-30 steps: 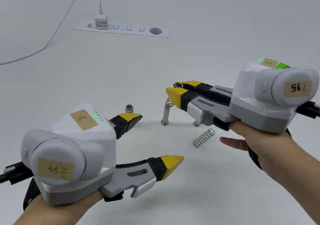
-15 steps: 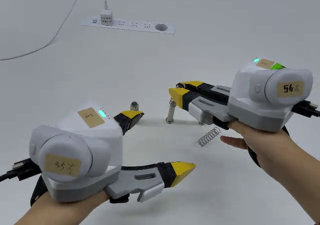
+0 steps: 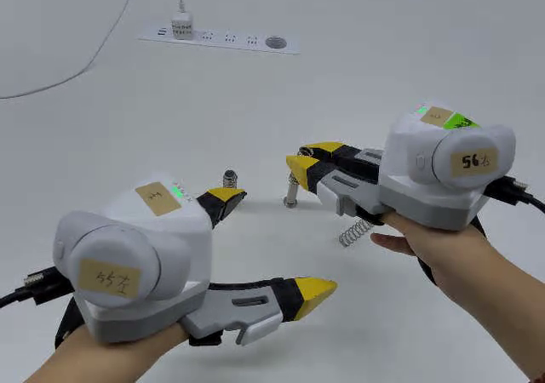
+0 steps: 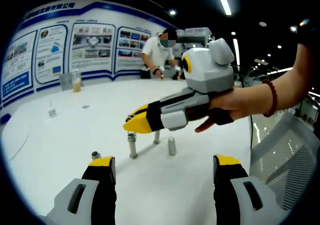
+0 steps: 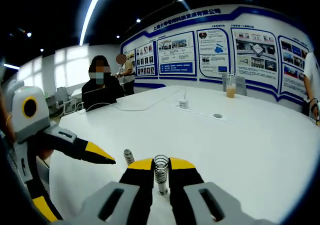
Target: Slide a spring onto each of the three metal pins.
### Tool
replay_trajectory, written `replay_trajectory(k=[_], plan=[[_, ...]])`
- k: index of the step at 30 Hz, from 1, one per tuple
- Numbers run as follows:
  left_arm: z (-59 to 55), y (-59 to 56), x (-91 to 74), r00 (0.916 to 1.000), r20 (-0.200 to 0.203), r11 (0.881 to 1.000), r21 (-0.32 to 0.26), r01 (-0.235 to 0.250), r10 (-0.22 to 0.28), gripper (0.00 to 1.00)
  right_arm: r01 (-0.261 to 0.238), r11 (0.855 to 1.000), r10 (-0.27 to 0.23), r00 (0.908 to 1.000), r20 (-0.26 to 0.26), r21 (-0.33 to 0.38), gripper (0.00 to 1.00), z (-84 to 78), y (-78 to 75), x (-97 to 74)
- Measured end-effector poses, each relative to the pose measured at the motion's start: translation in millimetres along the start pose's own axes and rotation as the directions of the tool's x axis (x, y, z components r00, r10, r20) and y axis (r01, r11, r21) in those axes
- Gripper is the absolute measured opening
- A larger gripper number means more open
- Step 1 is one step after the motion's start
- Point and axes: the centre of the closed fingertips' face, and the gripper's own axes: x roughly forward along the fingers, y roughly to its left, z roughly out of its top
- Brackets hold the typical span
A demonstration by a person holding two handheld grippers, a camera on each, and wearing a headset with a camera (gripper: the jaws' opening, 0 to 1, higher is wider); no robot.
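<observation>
The step in hand is judged to be the threading of a small coiled steel spring (image 5: 160, 174) onto an upright grey metal pin (image 3: 291, 193). The spring is clamped upright between the yellow-tipped jaws of the right gripper (image 5: 161, 163), with its lower end at or just over the pin's top; whether it is already engaged cannot be told. The jaws of the left gripper (image 4: 165, 161) are spread wide apart with nothing between them, near a shorter pin (image 3: 228, 178). A loose spring (image 3: 356, 232) is lying on the white tabletop (image 3: 170, 102) under the right gripper's body.

For the step to be done well, the coil should be kept in line with the pin's axis and lowered straight, so that the first turn is not caught on the pin's edge. The grip should be loosened only once the pin is well inside the coil; otherwise the spring may be tipped away. Sideways pressure on the pin should be avoided.
</observation>
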Motion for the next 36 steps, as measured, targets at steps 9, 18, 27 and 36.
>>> replay_trajectory(k=[9,18,27,36], plan=[[1.4,0.7,-0.8,0.9999,0.013,1.0,-0.007,0.002,-0.002,0.81,0.003,1.0,-0.004,0.9995,-0.031,-0.012,0.12,-11.3,-0.2,5.0],[-0.7,2.2,-0.4,1.0,0.006,1.0,0.005,-0.005,0.005,0.79,0.0,1.0,0.001,0.9978,-0.066,0.006,0.12,-24.5,-0.5,10.4],[-1.5,6.7,-1.8,0.9998,0.001,1.0,0.019,-0.022,0.022,0.78,-0.001,1.0,0.0,0.9951,-0.099,-0.003,0.12,-36.0,0.9,13.9],[-1.1,7.4,-2.0,0.9997,0.001,0.999,0.022,-0.026,0.026,0.78,-0.002,1.0,0.0,0.9936,-0.113,-0.011,0.12,-39.2,1.1,14.7]])
